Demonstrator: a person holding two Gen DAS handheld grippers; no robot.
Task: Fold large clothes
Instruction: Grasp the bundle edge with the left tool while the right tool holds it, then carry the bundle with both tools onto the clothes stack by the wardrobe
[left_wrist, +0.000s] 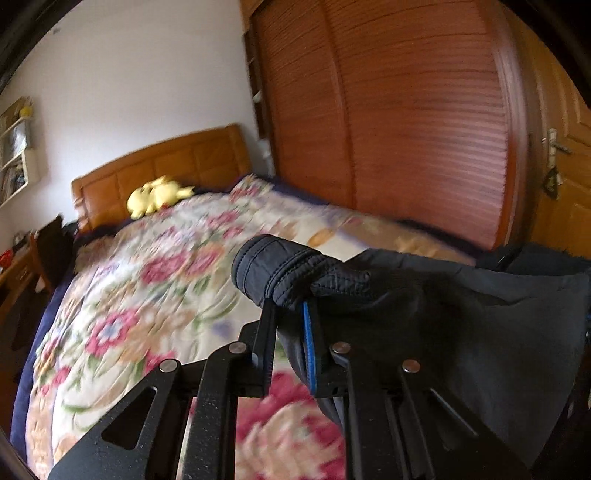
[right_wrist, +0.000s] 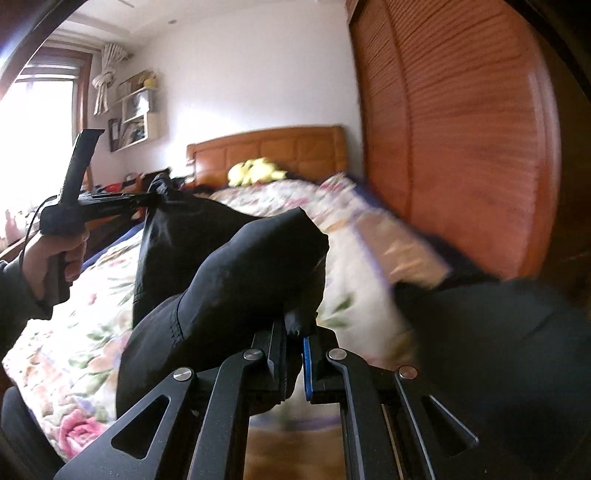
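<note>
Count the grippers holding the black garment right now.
2. The left gripper is clamped on a stitched cuff of the black garment above the floral bedspread. The right gripper pinches another bunched part, nearer the wardrobe.

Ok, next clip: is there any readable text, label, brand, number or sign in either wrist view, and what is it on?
None can be read in either view.
Black garment: stitched cuff only, no label or print showing.
Wall shelf: books or papers, too small and blurred to read.
Hanging tag under the door handle: too blurred to read.
Floral quilt and wardrobe doors: pattern and slats, no writing.
</note>
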